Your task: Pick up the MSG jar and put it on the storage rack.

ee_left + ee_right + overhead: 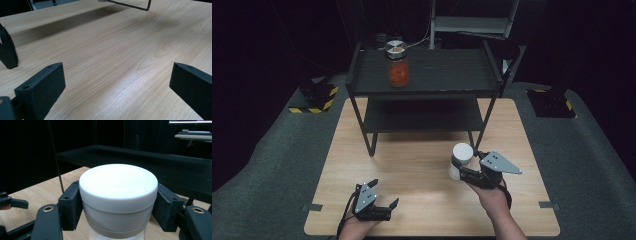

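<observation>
- R gripper (pixel 468 169): jaws clamped on white-lidded jar (pixel 461 159), one each side just below lid; jar at table's right-centre, near shelf leg.
- L gripper (pixel 382 196): jaws wide apart, nothing between; low over table (pixel 422 165), front-left.
- Black shelf rack (pixel 422 75) at back; jar w/ orange contents (pixel 397 64) on top tier.

Wooden table (pixel 422 165) bears black shelf rack (pixel 424 92); orange-filled jar (pixel 397 64) atop rack.

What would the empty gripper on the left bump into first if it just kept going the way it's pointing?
Probably nothing soon. The left gripper, its jaws open, points across bare wooden table. In its own view the shelf rack's foot bar lies far ahead, slightly right of centre, so that seems likeliest, though depth is hard to judge.
</observation>
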{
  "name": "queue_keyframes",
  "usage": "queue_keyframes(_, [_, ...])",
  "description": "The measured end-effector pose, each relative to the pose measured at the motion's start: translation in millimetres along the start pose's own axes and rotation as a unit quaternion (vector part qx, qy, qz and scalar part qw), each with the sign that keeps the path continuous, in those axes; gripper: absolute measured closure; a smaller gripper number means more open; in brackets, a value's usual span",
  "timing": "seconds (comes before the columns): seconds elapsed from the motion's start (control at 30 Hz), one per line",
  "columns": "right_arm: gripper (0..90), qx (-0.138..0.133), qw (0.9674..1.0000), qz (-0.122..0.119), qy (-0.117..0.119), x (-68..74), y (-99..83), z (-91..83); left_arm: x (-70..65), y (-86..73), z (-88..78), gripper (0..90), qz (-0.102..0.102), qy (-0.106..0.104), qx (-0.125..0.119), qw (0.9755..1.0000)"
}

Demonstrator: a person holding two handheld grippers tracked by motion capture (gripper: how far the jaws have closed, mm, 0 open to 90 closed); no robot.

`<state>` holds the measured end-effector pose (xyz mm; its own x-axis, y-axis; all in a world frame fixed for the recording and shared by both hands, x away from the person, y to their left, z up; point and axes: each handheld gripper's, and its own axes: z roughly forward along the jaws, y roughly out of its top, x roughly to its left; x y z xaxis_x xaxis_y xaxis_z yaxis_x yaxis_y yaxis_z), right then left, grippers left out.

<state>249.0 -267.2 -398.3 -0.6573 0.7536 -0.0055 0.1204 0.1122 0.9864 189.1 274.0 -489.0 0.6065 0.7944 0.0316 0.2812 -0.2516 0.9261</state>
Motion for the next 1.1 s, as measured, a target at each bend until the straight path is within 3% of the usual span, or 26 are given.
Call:
queue_keyframes(0.63, [33.6,-0.020,0.9997,-0.009,-0.005,-0.1,35.6,-17.7,-1.4,0.1,-0.1,0.5,0.007,0.001,0.000,1.0000])
queue_keyframes(1.1, [33.6,-0.033,0.9994,-0.010,-0.005,-4.9,67.3,-21.3,0.2,-0.2,0.0,0.6,-0.001,-0.001,-0.001,1.0000])
